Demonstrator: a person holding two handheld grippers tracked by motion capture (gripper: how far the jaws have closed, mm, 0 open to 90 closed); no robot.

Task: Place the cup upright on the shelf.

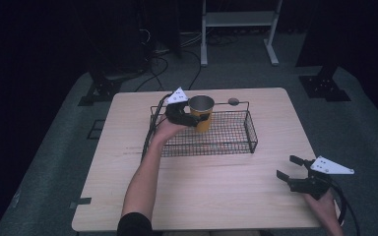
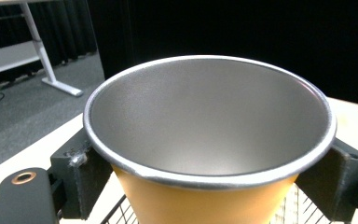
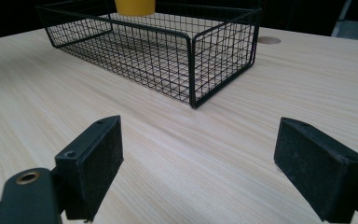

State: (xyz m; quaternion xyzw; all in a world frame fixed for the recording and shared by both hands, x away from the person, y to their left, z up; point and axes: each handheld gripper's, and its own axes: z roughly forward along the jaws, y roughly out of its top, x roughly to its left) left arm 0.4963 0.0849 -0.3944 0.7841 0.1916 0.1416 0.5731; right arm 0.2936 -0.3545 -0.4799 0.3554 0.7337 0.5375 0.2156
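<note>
The left gripper (image 1: 193,117) holds a yellow cup (image 1: 201,112) with a bare metal inside over the left part of a black wire basket (image 1: 236,142) that sits on the far half of the tabletop (image 1: 206,191). Its 2 fingers (image 2: 81,179) are clenched on the cup's wall just under the rolled rim, 1 on each side, which keeps the cup upright with its mouth open to the ceiling. In the left gripper view the steel interior looks empty, so an upright hold is probably a matter of tidy placement, not of guarding contents. The grip high on the wall leaves the cup's base free, which suits setting it down on the basket's mesh floor or lifting it out over the wire sides. Whether the base touches the mesh cannot be told: the high view hides it behind the front wall, and the right gripper view crops the cup at the top edge.

The right gripper (image 1: 293,173) is near the right front corner of the tabletop, well apart from the basket, held by the person's hand (image 1: 325,206). Its fingers (image 3: 93,161) are released and spread wide with nothing between them, pointing across the bare wood toward the basket's near corner. Parked there, it stays out of the left arm's path and is ready to steady the basket if it slides.
</note>
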